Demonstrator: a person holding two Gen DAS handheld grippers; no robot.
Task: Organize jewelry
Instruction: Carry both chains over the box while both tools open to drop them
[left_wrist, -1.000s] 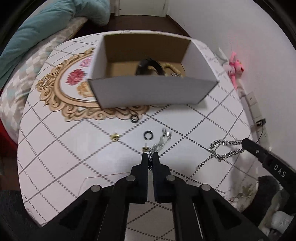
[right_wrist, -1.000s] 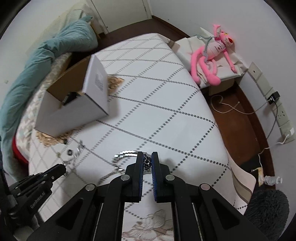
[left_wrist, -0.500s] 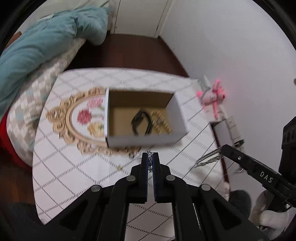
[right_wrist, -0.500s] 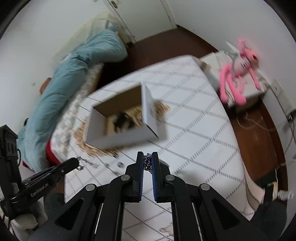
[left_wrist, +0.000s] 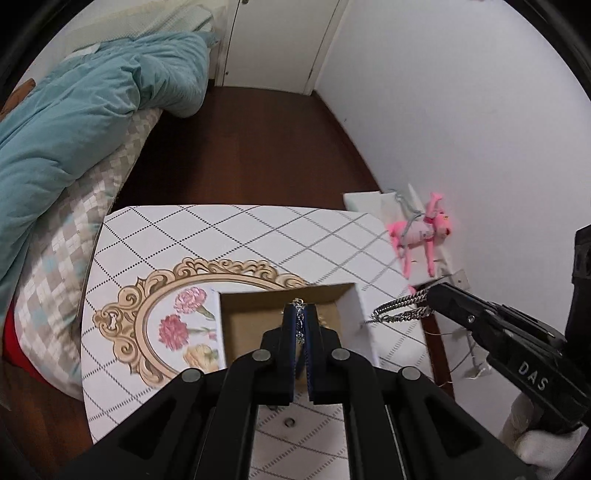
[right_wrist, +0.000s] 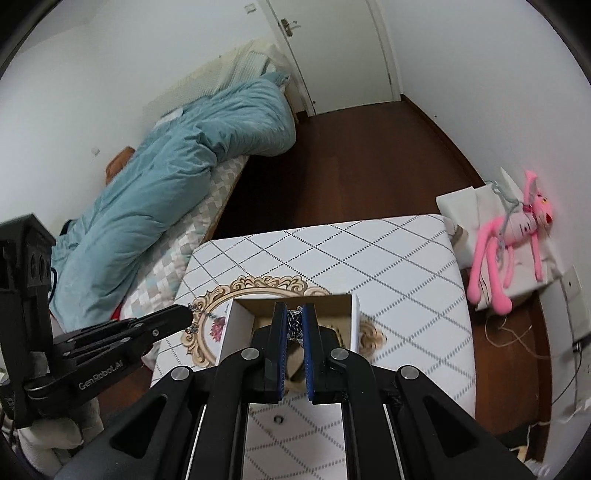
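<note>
An open white cardboard box (left_wrist: 364, 314) (right_wrist: 355, 317) stands on the white quilted table (left_wrist: 240, 236) (right_wrist: 369, 251). My left gripper (left_wrist: 301, 317) is shut on a thin silver chain (left_wrist: 300, 325) and holds it high above the box. My right gripper (right_wrist: 294, 319) is shut on a thick silver chain (right_wrist: 293, 325), also above the box; this chain shows in the left wrist view (left_wrist: 400, 312), hanging from the right fingers (left_wrist: 454, 306). Gold jewelry (right_wrist: 341, 328) lies inside the box.
A small dark ring (left_wrist: 290, 421) (right_wrist: 277, 419) lies on the table near its front. A gold floral print (left_wrist: 177, 321) is left of the box. A bed with a teal duvet (right_wrist: 166, 177) stands left; a pink plush toy (right_wrist: 517, 236) lies right.
Both grippers have risen high off the table with their chains and now hang over the box. The box looks smaller and lower in both views.
</note>
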